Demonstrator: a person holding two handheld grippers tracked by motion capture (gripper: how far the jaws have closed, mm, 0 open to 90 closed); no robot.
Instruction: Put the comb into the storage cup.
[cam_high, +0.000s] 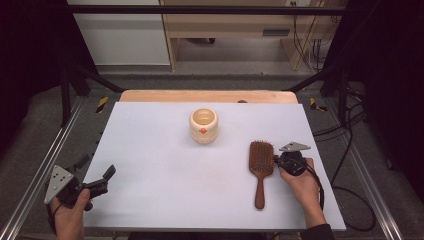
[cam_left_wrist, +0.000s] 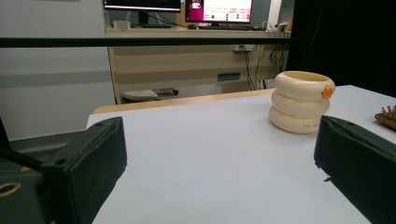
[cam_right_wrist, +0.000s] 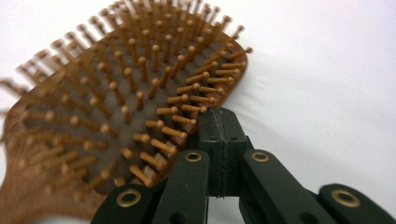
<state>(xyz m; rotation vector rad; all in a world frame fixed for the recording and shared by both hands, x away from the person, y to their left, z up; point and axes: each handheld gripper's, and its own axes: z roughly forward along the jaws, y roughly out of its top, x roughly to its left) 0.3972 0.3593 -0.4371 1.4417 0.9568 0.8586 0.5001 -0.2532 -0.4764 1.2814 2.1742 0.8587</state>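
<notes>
- The hairbrush (cam_high: 261, 164) lies flat on the white worktop (cam_high: 165, 175), bristles up, handle toward the person.
- Right tongs (cam_high: 276, 161) are clenched with nothing between them, tips right against the brush head's right edge.
- Left tongs (cam_high: 95, 172) sit released, well apart at the left edge.
- A cream pot (cam_high: 203, 125) stands farther back.

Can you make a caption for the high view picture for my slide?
Right tongs, shut, beside a wooden hairbrush; cream pot waits behind.
</notes>
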